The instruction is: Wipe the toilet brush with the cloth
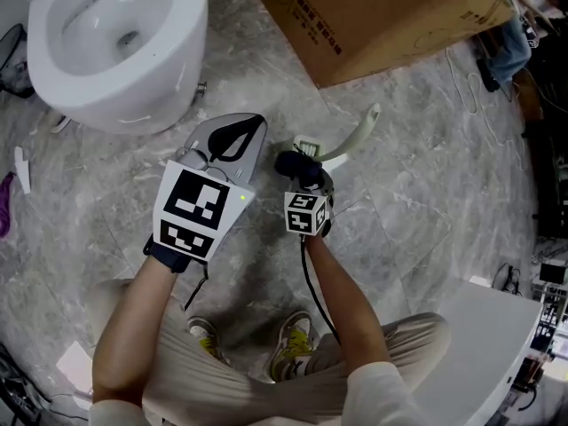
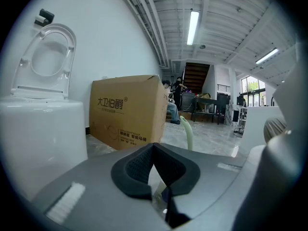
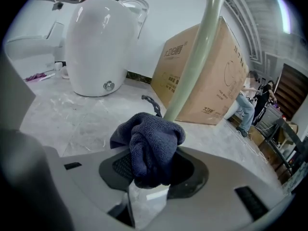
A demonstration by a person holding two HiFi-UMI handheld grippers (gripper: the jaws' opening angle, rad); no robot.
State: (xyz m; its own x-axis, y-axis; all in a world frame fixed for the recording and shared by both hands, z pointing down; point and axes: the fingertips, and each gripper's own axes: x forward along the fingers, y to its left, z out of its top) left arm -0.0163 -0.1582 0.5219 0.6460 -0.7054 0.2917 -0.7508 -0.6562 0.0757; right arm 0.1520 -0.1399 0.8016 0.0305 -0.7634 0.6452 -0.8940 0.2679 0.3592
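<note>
White porcelain marks the left of the scene: the toilet [image 1: 115, 51] stands on the grey marble floor [image 1: 426, 176] with its bowl open, and everything else lies to its right. Just right of the toilet's base is the left gripper [image 1: 257, 119]. Its own view shows its dark pads closed on each other at the tips, with nothing between them and only floor showing through the gap behind. A little further right of the toilet, beside the left gripper, is the right gripper [image 1: 302, 174], which is clamped on a bunched dark blue cloth [image 3: 149, 143]. The cloth bulges out over the jaws in a thick fold. The toilet brush [image 1: 355, 136] shows as a pale green handle that comes out from behind the cloth and touches it there. From that point it slants away from the toilet toward the brown cardboard box [image 1: 382, 16], which stands on the floor well to the toilet's right. Whether the cloth wraps fully round the handle cannot be told, and the bristle end of the brush is not clearly seen. The person's legs and shoes [image 1: 293, 344] are below both grippers.
</note>
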